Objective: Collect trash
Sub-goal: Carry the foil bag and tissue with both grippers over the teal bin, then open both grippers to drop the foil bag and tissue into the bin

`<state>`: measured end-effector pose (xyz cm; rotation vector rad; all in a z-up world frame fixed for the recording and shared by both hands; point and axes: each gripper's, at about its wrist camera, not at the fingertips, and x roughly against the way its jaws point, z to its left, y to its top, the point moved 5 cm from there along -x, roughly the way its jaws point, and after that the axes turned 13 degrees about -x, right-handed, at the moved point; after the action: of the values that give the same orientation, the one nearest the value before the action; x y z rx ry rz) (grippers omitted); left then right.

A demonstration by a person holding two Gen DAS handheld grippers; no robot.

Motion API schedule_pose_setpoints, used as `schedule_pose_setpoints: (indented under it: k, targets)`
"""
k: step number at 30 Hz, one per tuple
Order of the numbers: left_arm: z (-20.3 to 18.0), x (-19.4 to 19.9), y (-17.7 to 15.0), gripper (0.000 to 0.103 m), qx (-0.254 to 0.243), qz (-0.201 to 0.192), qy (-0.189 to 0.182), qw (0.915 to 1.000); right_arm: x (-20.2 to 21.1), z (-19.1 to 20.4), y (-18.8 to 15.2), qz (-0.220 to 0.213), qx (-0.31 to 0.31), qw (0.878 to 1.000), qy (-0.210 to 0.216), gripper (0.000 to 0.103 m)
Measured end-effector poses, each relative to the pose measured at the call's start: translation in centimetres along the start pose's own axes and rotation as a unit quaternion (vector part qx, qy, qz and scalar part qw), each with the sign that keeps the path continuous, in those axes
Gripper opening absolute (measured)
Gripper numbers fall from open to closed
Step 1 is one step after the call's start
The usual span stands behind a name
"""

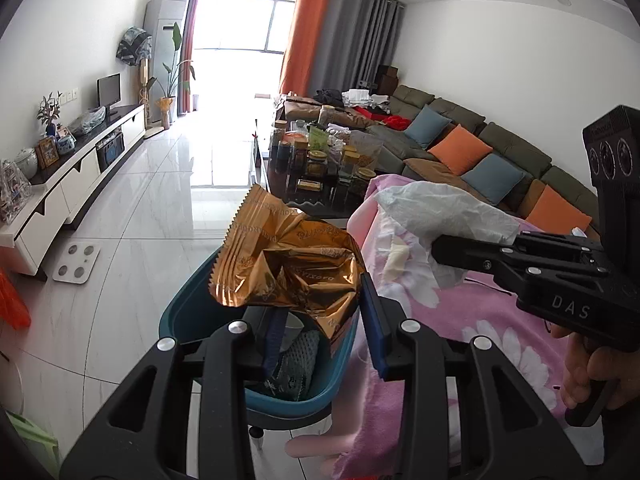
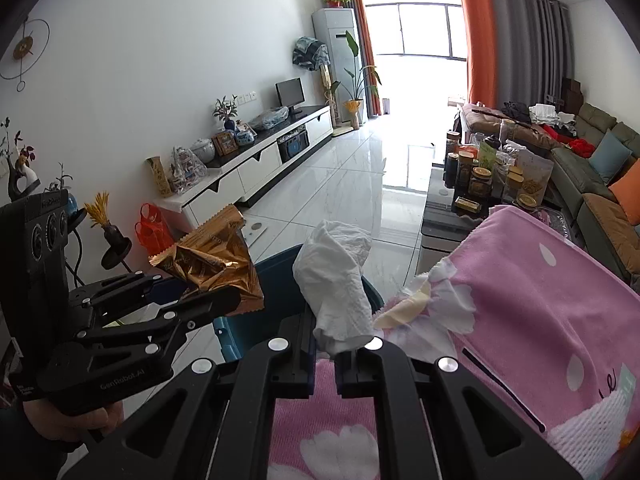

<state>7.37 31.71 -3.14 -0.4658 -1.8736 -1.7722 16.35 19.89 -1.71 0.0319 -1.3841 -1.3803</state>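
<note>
I have the left gripper (image 1: 320,316) clamped on a crumpled gold foil wrapper (image 1: 280,268) right above the teal bin (image 1: 180,312), and the right gripper (image 2: 325,350) pinching a white tissue (image 2: 336,280) just beside the bin, ready to drop both in.

White tile floor (image 1: 132,216): teal bin (image 1: 188,312), white scale (image 1: 76,262) on it.

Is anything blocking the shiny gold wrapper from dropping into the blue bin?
Nothing visible does. The crumpled gold foil wrapper, in the left gripper, hangs right over the open teal plastic bin.
</note>
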Motion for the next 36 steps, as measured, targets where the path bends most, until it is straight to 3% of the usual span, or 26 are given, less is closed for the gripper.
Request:
schedule_pose_setpoints:
  k: [12,23,30,36]
  targets:
    - [2.7,-6.4,-3.4,0.035,0.029,0.058,-0.004,0.9979,-7.3,0.5,-0.2,0.087,0.02,0.996,-0.014,0.006]
    - [3.3,-13.4,-6.0,0.036,0.031,0.114,-0.009,0.9929,-13.2,0.5,-1.5,0.185,0.051,0.981,-0.038,0.006]
    - [2.9,-16.0,-6.2,0.037,0.034,0.14,-0.012,0.9896,-15.6,0.4,-2.6,0.231,0.071,0.969,-0.058,0.006]
    - [2.3,-17.1,-6.1,0.042,0.03,0.146,-0.009,0.9888,-16.4,0.3,-2.4,0.242,0.071,0.966,-0.063,0.011]
